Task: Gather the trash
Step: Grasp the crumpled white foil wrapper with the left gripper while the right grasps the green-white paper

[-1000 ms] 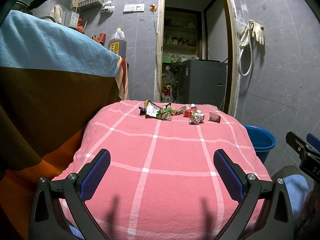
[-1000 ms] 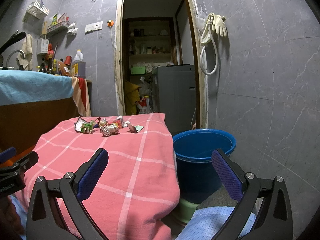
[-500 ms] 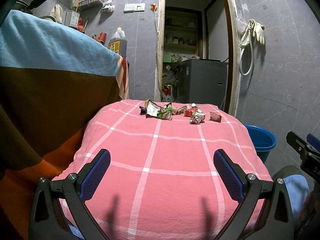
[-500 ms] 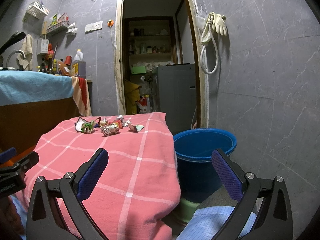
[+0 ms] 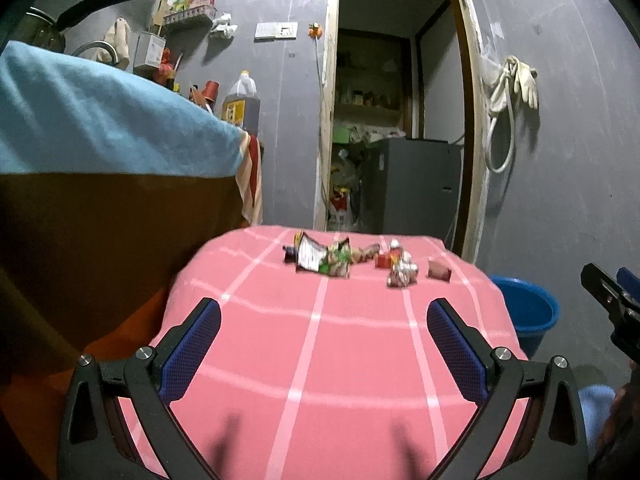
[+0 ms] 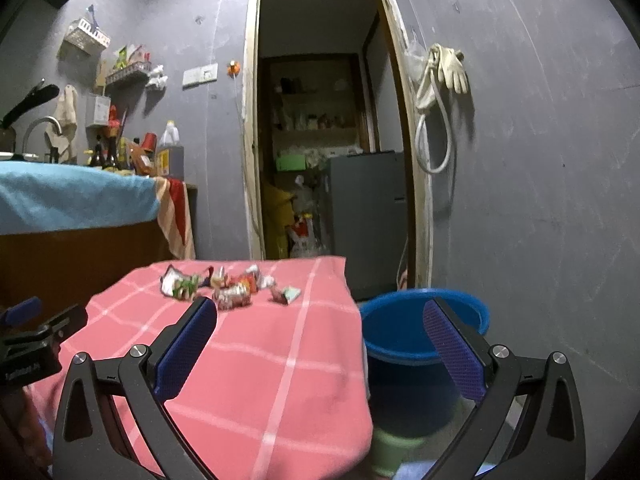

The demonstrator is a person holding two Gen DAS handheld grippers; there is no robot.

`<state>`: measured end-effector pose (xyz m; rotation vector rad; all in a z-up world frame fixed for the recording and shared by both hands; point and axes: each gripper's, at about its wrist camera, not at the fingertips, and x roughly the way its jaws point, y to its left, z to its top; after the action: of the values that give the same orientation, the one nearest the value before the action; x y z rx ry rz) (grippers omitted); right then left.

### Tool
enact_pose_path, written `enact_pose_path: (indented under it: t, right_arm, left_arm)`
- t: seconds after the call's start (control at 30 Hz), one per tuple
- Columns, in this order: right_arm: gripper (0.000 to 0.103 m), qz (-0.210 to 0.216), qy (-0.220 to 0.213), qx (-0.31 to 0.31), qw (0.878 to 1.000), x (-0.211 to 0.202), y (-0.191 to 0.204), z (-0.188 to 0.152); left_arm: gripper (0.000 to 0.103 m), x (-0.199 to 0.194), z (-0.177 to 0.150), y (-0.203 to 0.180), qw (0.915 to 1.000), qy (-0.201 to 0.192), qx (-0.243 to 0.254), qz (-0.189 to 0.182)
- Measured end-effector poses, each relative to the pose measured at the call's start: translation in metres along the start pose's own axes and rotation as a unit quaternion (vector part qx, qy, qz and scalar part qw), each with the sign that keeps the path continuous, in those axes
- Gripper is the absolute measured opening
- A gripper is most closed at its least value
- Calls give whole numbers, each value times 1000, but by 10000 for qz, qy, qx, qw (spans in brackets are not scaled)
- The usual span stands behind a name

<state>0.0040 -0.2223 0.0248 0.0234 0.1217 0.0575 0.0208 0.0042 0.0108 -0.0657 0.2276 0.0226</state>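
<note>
Several crumpled wrappers (image 5: pixel 344 262) lie in a loose row at the far end of a table under a pink checked cloth (image 5: pixel 320 352); they also show in the right wrist view (image 6: pixel 230 286). A blue bucket (image 6: pixel 416 336) stands on the floor right of the table, also seen in the left wrist view (image 5: pixel 528 316). My left gripper (image 5: pixel 324 320) is open and empty over the near part of the cloth. My right gripper (image 6: pixel 320 320) is open and empty, over the table's right edge and the bucket.
A counter draped in blue and brown cloth (image 5: pixel 100 184) stands close on the left. An open doorway (image 6: pixel 324 152) with a grey appliance (image 6: pixel 368 208) lies behind the table. A hose and gloves (image 6: pixel 440 92) hang on the right wall.
Both grippers have moved forward and a little up toward the wrappers. The view is slightly blurred by motion. The jaws have stayed open and the wrappers have not moved.
</note>
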Motion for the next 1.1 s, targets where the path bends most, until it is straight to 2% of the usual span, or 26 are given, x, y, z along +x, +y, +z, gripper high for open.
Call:
enact_pose_path:
  t: [0.17,0.33,0.6,0.7,0.83,0.97,1.1]
  right_arm:
    - [103,95,-210,52,9997,12,0,12]
    - [103,228,-361,1,9991,28,-3,24]
    - [103,379,-393,-309,9980,74,-3,35]
    - [103,476,-351,-456,9972,98,-5,38]
    - [103,704,-83,-546,9960,133,-12,37]
    - [103,1119,375,-530,9916,167,-18,31]
    - [103,1557,798,-315,9841,193,-28,23]
  left_arm:
    - [101,10,15,-1,9998,-170,-78,-25]
    - [101,24,28,-9,9994,-337,53,-19]
    - [101,68,41,-17,9996,-162,15,-243]
    - [101,88,47,-25,9994,6,150,-307]
    - [101,114,54,-30,9982,373,188,-423]
    - [101,138,56,-30,9955,784,109,-523]
    - [101,160,54,-30,9890,1295,46,-718]
